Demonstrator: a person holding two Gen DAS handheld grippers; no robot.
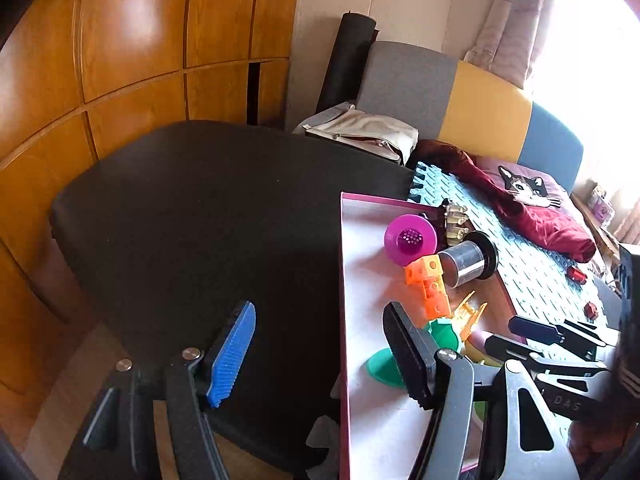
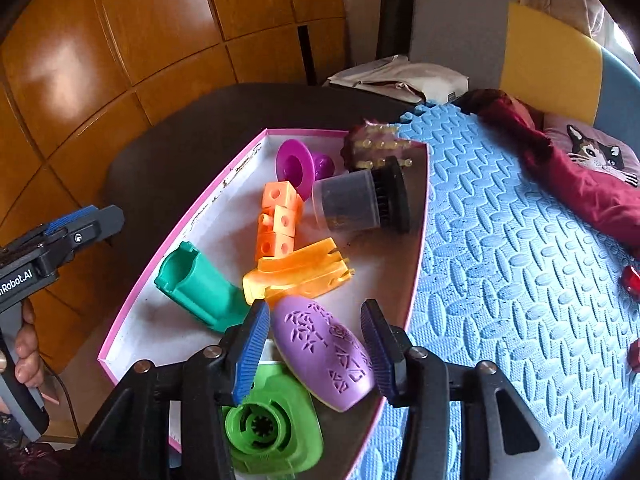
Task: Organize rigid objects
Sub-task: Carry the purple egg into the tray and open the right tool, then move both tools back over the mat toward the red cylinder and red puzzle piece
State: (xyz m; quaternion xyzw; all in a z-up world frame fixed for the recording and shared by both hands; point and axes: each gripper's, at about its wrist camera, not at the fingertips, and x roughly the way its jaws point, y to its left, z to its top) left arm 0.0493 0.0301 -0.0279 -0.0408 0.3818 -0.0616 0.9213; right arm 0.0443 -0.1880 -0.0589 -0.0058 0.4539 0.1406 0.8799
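A dark table [image 2: 168, 160] filled the left of both views, with a blue foam mat [image 2: 500, 260] spread to its right, and a shallow pink-edged box [image 2: 192, 224] lay across the seam between them. Beyond the mat, at the far right, sat a maroon cloth [image 2: 592, 188] beside a cat-print cushion [image 2: 596, 152].

Inside the box the collected pieces lay in a loose heap. A clear jar with a black lid [image 2: 352, 204] lay on its side near the far right wall, just beside a dark brush with pale pegs [image 2: 376, 144]. A teal tube piece [image 2: 196, 284] rested toward the near left wall, touching an orange translucent part [image 2: 300, 272] in the middle. A green housing [image 2: 272, 420] sat at the near end, partly under a lilac patterned oval [image 2: 324, 352]. A magenta funnel [image 2: 296, 168] stood at the far end, and a stack of orange cubes [image 2: 280, 220] lay between it and the orange part.

The right tongs [image 2: 316, 352] were released, their jaws flanking the lilac oval, which sat between them inside the box; the left pad lay close against it, the right pad stood clear. The left tongs [image 1: 320, 356] hung with jaws apart and nothing between them over the box's left wall, held by a hand [image 2: 28, 352] at the near left. Small red pieces [image 2: 632, 280] lay on the mat at the right edge, well apart from the box.
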